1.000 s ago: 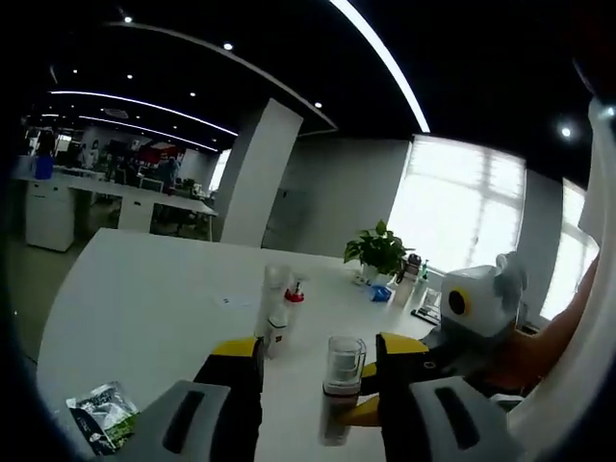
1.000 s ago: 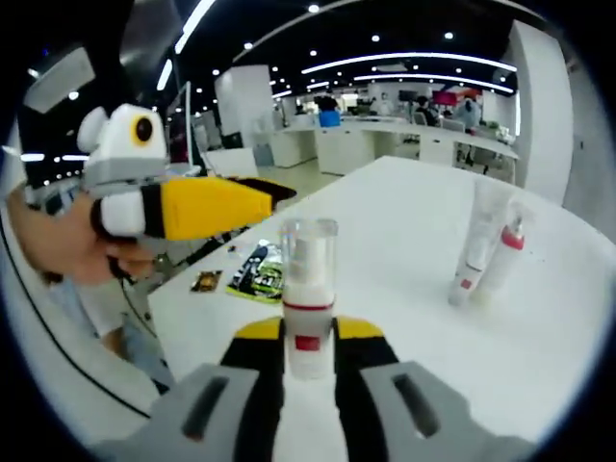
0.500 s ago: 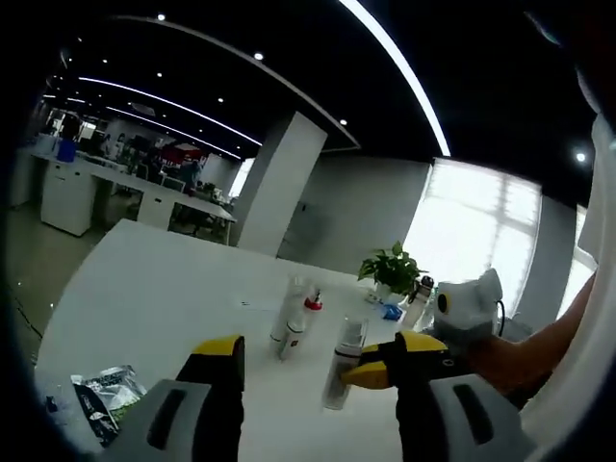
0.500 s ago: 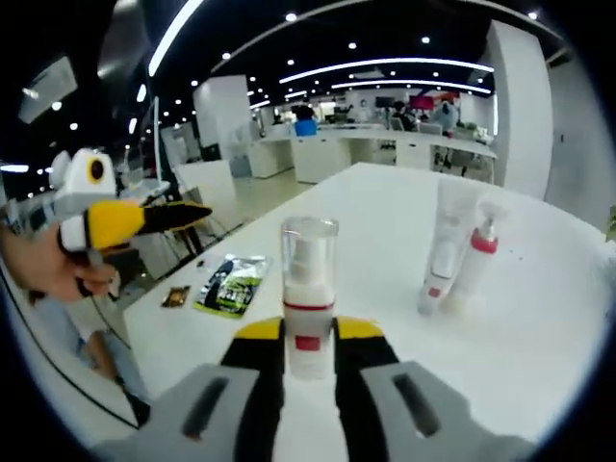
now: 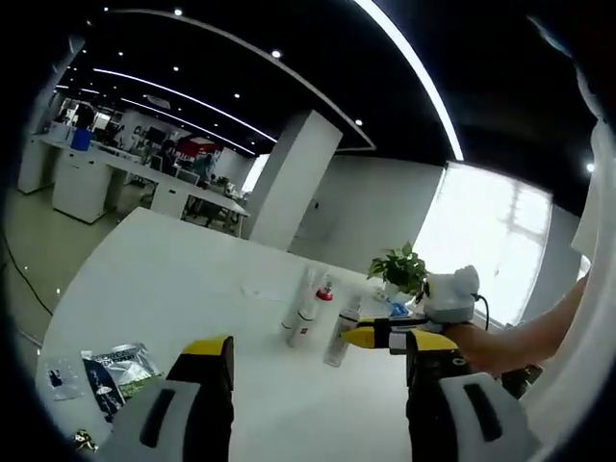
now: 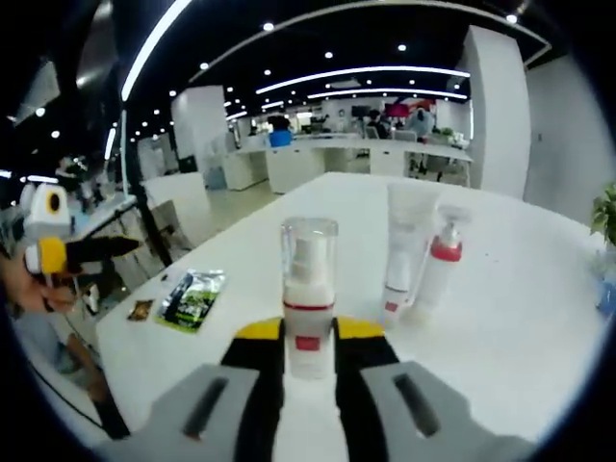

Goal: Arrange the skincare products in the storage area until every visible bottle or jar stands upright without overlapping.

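My right gripper (image 6: 308, 339) is shut on a white pump bottle (image 6: 309, 294) with a clear cap and a red band, held upright. Just beyond it to the right stand a white tube (image 6: 404, 245) and a pump bottle with a red collar (image 6: 438, 271), close together on the white table (image 6: 520, 337). In the left gripper view the same tube (image 5: 298, 306) and red-collared bottle (image 5: 314, 316) stand mid-table, with the held bottle (image 5: 342, 332) beside them in the right gripper (image 5: 380, 335). My left gripper (image 5: 318, 354) is open and holds nothing, well back from the bottles.
Green and dark sachets (image 5: 115, 371) lie near the table's near-left edge, and I see the sachets (image 6: 192, 298) again left of the held bottle. A potted plant (image 5: 404, 269) and small items stand at the table's far end. A hand holds the left gripper (image 6: 58, 255) beyond the table edge.
My left gripper has drawn back from the bottles and stands farther off. My right gripper has carried the clear-capped bottle closer to the tube and the red-collared bottle.
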Action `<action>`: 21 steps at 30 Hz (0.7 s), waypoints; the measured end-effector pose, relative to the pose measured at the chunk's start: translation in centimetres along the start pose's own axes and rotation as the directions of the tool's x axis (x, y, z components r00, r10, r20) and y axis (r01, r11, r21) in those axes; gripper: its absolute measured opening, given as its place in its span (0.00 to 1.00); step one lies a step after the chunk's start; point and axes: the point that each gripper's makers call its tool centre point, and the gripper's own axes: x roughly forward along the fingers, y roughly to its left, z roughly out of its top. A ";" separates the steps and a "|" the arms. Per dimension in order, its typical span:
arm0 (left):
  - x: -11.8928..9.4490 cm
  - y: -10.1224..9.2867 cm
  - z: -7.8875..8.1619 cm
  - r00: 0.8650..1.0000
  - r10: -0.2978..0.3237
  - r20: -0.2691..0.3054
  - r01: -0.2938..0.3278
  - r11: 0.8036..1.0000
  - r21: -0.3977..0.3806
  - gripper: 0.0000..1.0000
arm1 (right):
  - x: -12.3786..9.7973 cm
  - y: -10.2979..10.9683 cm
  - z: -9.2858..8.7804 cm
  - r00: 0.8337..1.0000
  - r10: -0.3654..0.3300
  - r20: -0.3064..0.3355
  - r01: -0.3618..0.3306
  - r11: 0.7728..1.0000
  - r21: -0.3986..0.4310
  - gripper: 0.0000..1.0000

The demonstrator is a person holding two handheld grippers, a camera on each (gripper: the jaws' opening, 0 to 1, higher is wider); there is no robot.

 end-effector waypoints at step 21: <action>-0.9 0.5 -0.9 0.998 0.035 -0.050 -0.035 0.999 -0.004 0.77 | 2.1 -8.1 -0.6 0.987 -0.152 0.048 0.149 0.987 0.068 0.17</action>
